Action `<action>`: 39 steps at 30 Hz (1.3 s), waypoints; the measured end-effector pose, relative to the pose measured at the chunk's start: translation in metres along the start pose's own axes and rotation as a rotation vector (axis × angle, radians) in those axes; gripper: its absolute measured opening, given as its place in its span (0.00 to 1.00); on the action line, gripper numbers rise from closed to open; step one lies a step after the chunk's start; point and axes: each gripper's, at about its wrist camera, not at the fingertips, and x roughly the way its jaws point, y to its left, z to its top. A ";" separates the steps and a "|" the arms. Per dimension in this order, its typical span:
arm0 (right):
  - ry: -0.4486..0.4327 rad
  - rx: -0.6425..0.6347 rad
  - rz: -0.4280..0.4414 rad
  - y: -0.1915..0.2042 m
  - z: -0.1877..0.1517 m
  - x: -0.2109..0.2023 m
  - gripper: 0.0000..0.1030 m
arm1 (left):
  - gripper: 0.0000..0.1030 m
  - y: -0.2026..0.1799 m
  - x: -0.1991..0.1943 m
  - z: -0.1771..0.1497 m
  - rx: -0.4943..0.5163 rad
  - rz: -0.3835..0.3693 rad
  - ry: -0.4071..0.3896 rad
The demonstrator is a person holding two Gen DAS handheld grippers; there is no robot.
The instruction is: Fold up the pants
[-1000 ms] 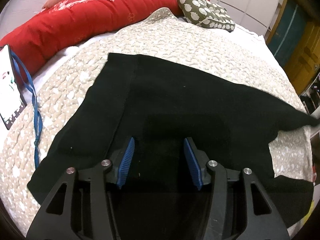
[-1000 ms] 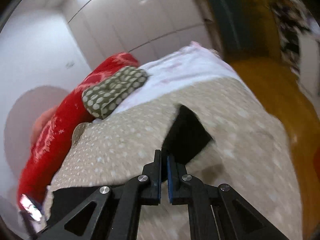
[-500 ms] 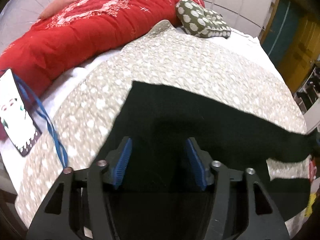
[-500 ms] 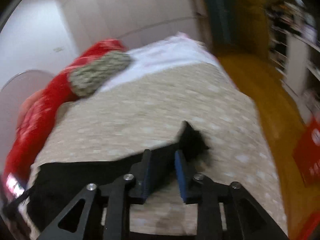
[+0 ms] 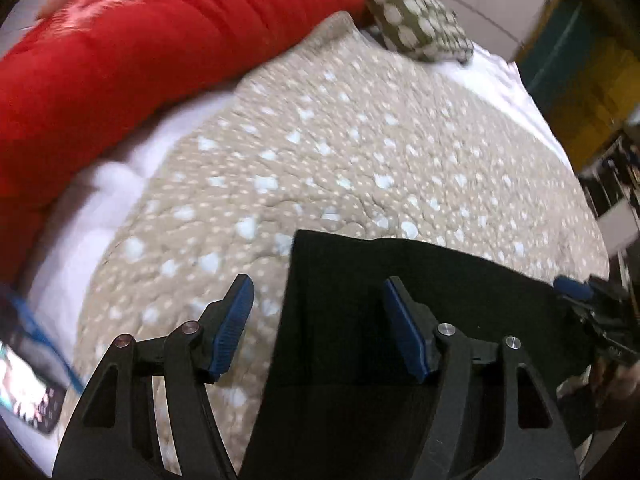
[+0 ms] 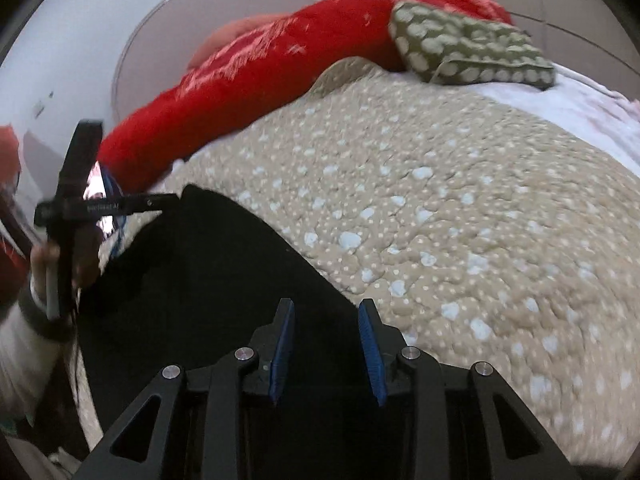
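Black pants lie on the beige spotted quilt at the near edge of the bed, already doubled into a compact slab; a straight fold line runs up the left side in the left wrist view.

Left gripper: jaws spread wide and just been opening. Nothing clamped. One blue pad hangs over bare quilt, the other over the cloth, so the pants' left edge passes between them, untouched as far as I can tell.

Right gripper: jaws have just parted, standing half apart over the black cloth, no fabric pinched between the pads. Released.

Red duvet and a spotted green pillow sit along the far edge of the bed, well apart from the pants. A phone with a blue cord lies near the left edge.

Risks, as I judge them:
- Both grips are off, so the top layer could spring back or slide and the edges drift out of line.
- Black on black hides the layers; a regrip could catch only one ply and pull the fold open.
- The soft, puckered quilt could get pinched with the pants.
- Pants sit close to the near edge; a drag that way could tip them off the bed.
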 end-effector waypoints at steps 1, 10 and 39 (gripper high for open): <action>0.011 -0.006 0.006 -0.003 0.003 0.006 0.33 | 0.65 0.000 0.004 0.002 0.012 0.001 -0.001; 0.006 -0.077 -0.096 0.011 -0.005 0.018 0.08 | 0.31 -0.028 0.016 0.006 0.187 0.028 -0.003; -0.060 -0.001 -0.174 0.018 -0.011 -0.030 0.43 | 0.58 0.015 -0.053 -0.029 0.006 -0.013 -0.126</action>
